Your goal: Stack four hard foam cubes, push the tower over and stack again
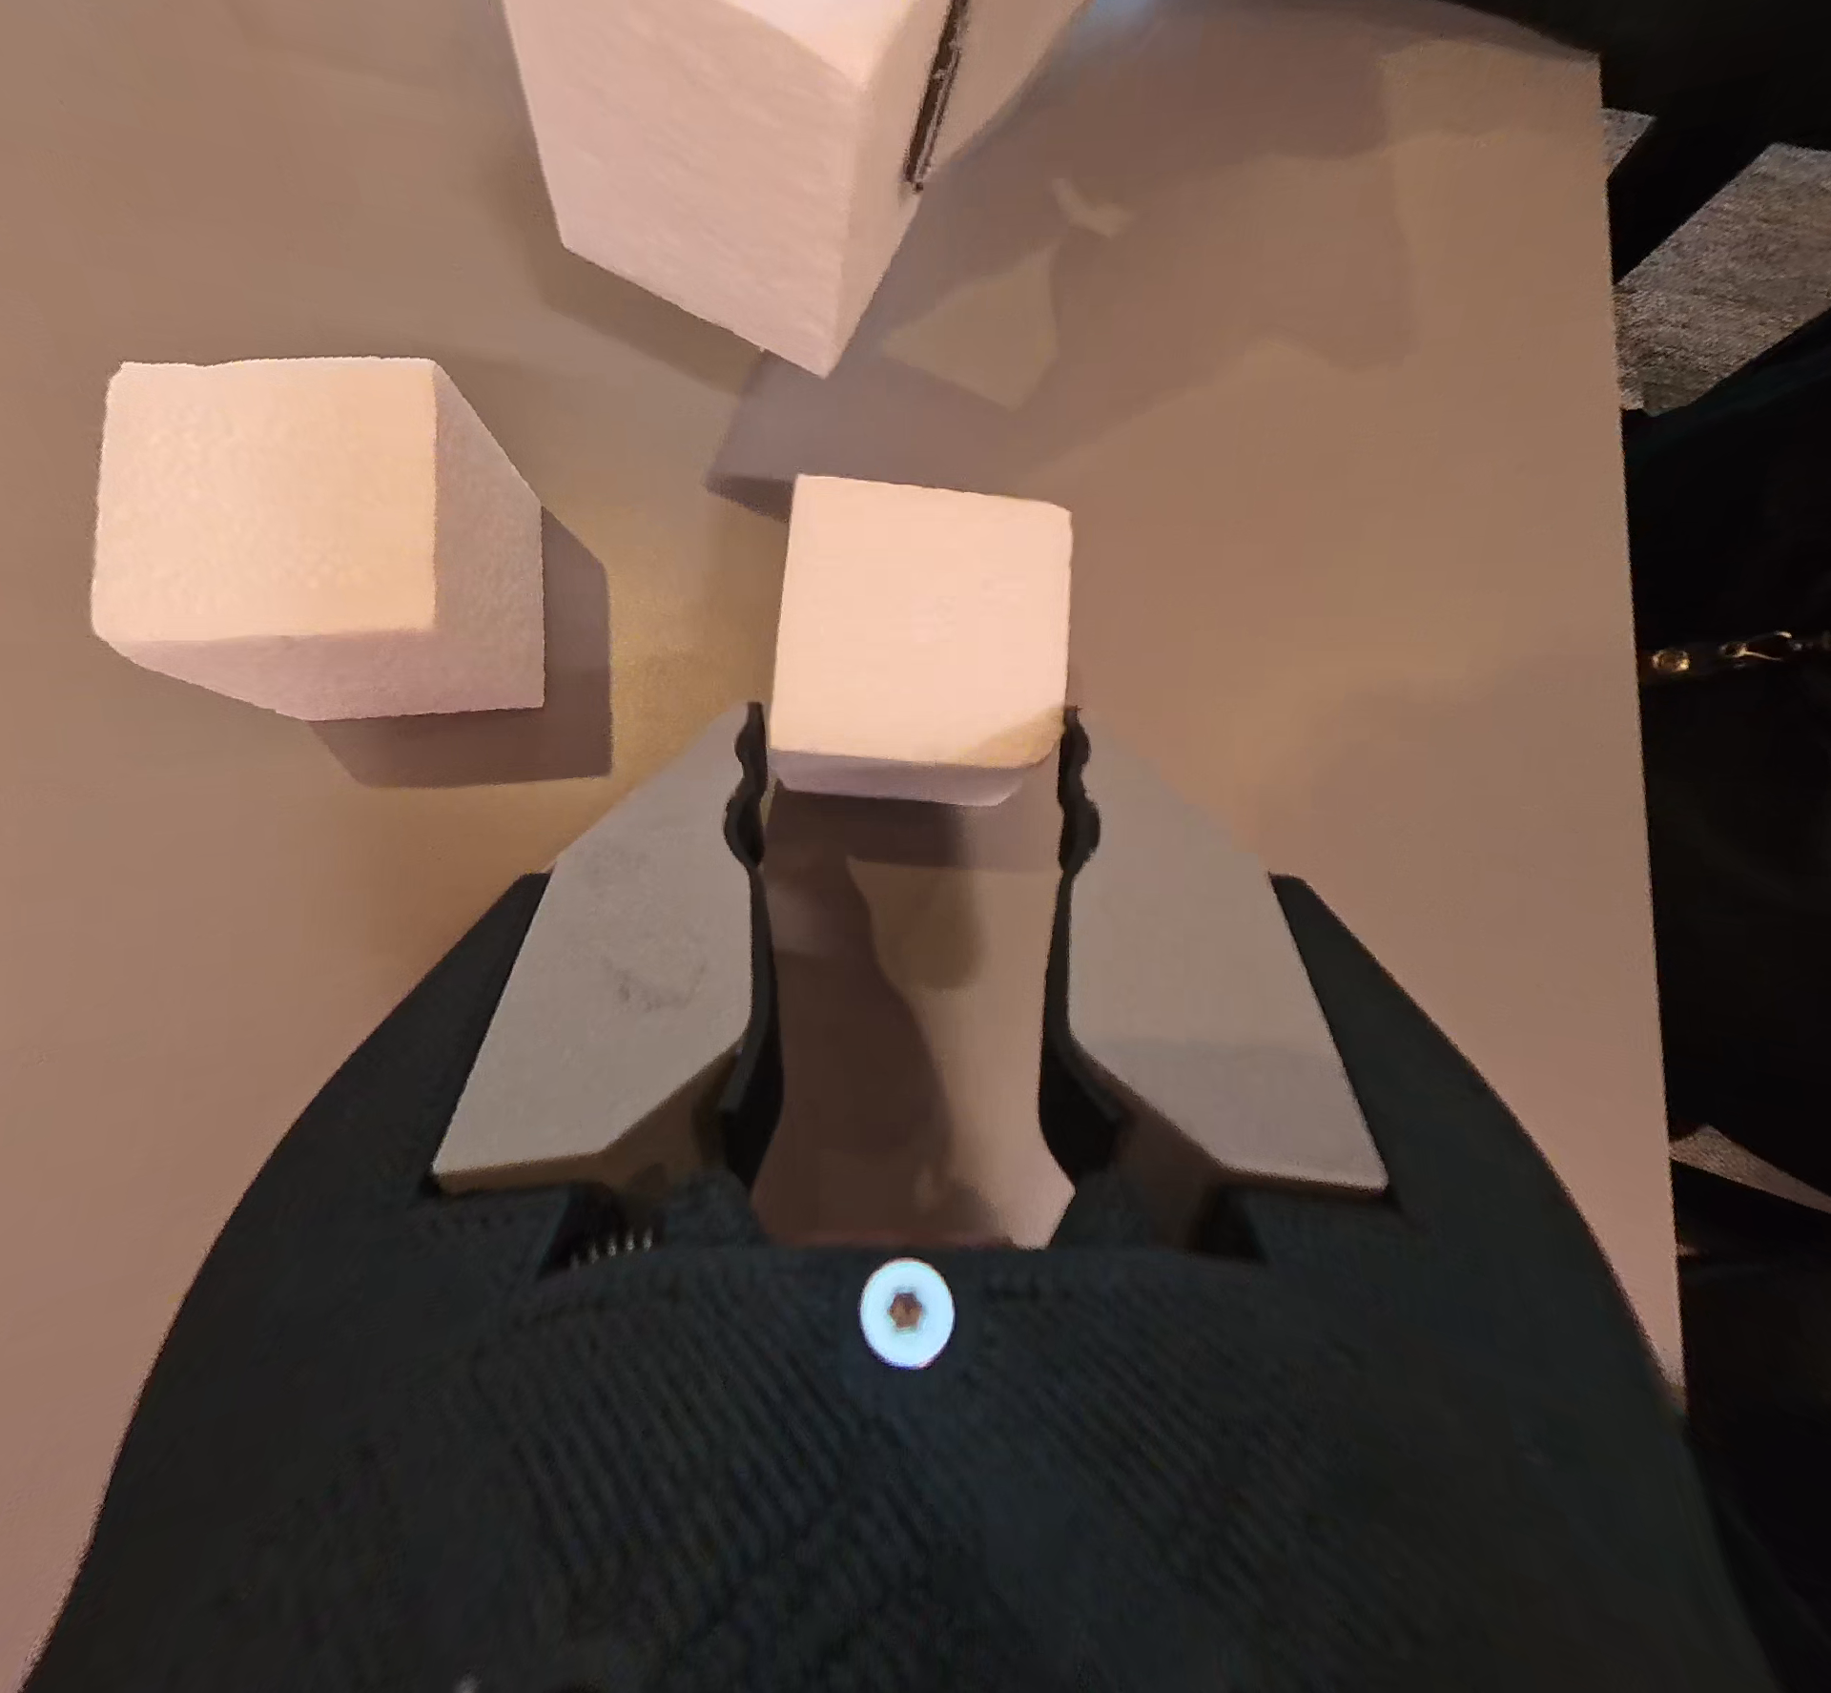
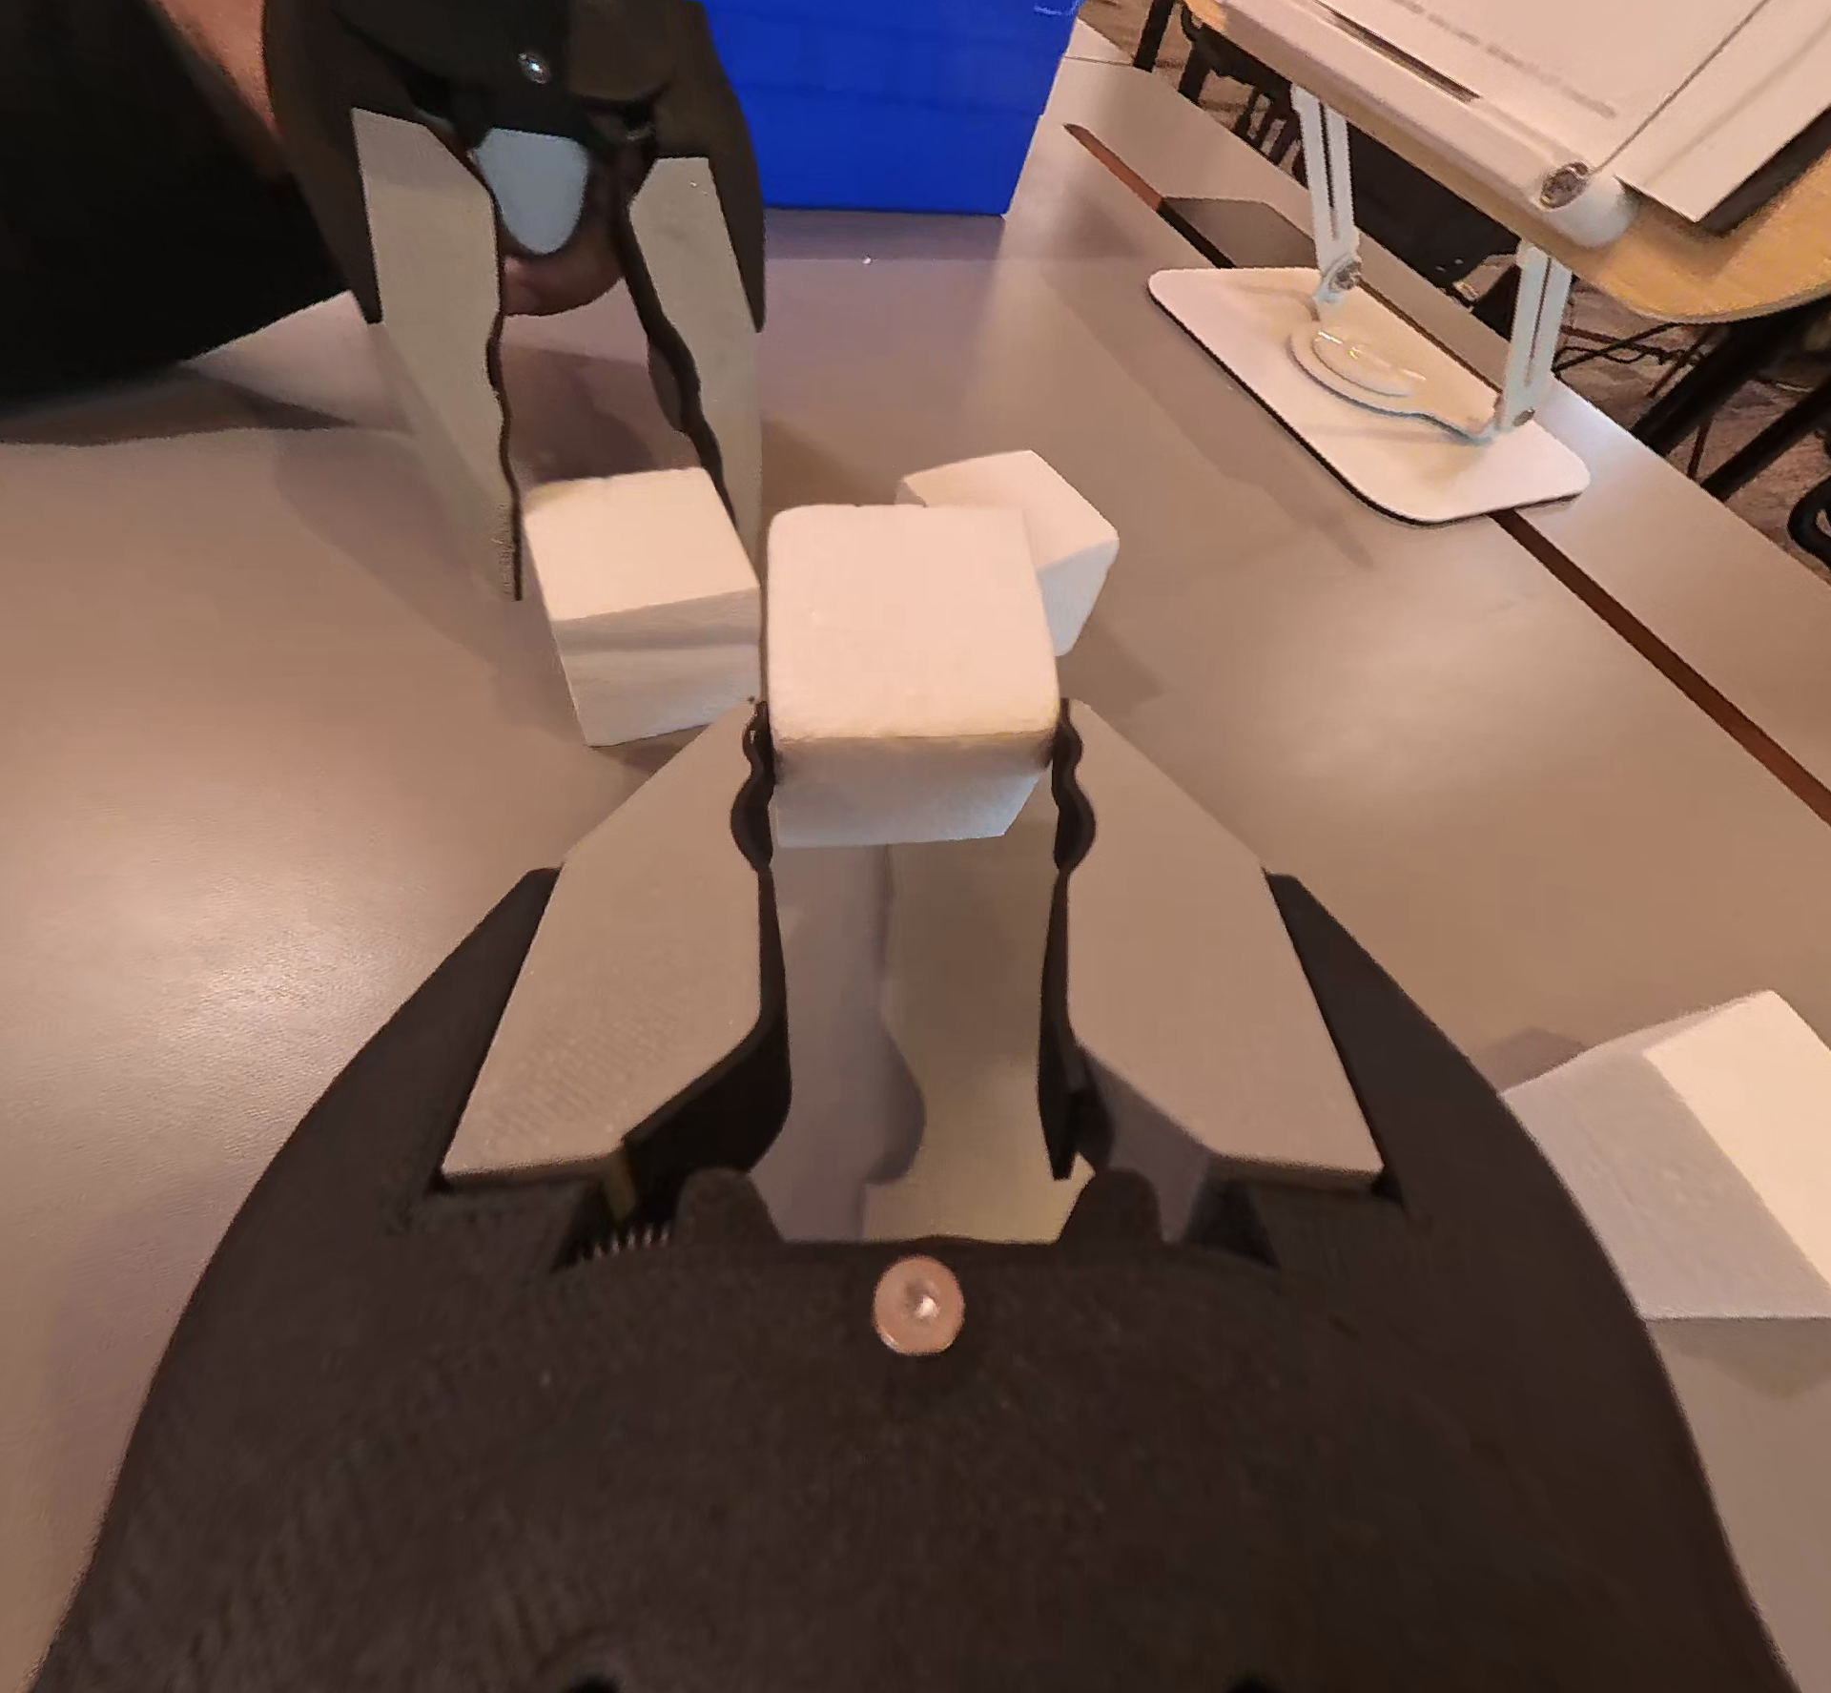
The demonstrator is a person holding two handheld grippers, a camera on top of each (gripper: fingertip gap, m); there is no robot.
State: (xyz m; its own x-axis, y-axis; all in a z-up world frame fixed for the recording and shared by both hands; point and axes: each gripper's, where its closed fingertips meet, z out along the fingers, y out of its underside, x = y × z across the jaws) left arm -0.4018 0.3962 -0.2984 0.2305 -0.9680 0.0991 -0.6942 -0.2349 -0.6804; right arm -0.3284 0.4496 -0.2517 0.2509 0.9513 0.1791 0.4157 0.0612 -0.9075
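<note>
So right now the right gripper point(image 2: 907, 749) has a foam cube point(image 2: 897, 625) pinched between its jaws, which are only as wide as the cube and squeeze its near edge on both sides, holding it up off the bench point(image 2: 248, 853). The left gripper point(image 2: 614, 545) points straight down over another cube point(image 2: 644, 595) that sits on the bench just left of and behind the held one. In the left wrist view its jaws straddle that cube's point(image 1: 921, 625) near edge, and I honestly can't tell if they're squeezing it or just bracketing it. That's the relation that matters: the base cube lies slightly forward-left of the carried one, so my guess is the right arm needs a short move up and over to set its cube on top, and it's clearly the nearer one for that. A third cube point(image 2: 1050, 536) sits behind-right of the held one, and a fourth point(image 2: 1704, 1150) rests close to the right gripper on its right. No tower exists yet, so stacking looks barely begun. A blue bin point(image 2: 892, 60) and a stand point(image 2: 1387, 377) sit further back.
</note>
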